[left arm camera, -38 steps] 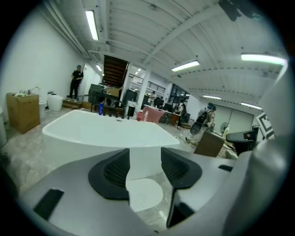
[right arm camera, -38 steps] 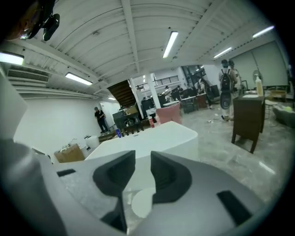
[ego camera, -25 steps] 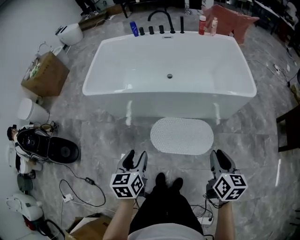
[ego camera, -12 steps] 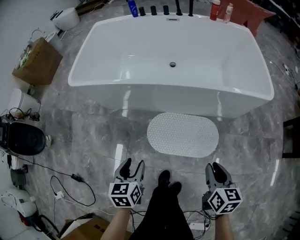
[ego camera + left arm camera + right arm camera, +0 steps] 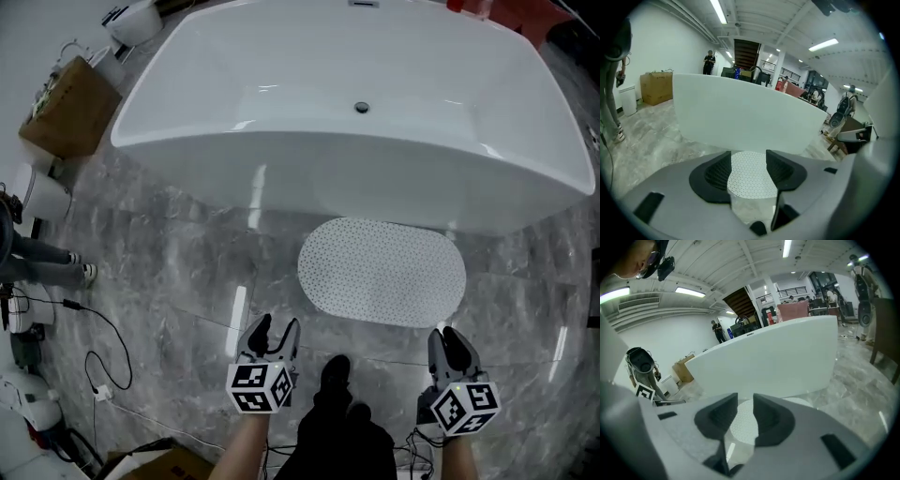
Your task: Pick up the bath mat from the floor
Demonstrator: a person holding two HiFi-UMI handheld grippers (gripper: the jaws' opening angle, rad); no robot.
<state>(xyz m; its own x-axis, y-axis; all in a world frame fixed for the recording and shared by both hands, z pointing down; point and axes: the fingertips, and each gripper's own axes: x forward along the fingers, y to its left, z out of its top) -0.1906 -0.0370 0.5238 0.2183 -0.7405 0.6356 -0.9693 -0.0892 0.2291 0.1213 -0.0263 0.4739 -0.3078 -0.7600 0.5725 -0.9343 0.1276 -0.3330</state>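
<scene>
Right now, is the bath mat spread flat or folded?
Spread flat: the bath mat shows its full oval on the floor beside the bathtub, no edge lifted.

1. The head view looks steeply down from above the person and faces the bathtub (image 5: 356, 84), which fills the top of the picture. The bath mat (image 5: 382, 272) lies on the floor (image 5: 169, 281) just in front of the bathtub. The left hand-held gripper (image 5: 276, 328) and right hand-held gripper (image 5: 447, 335) sit nearer the camera.
2. The left hand-held gripper view sits low near the floor. It looks along its own jaws, which have just been opening with nothing held, at the bathtub's near wall.
3. The right hand-held gripper view is equally low and faces the same wall from beside the bathtub's other end.
4. All three views share that wall and the mat before it.
</scene>
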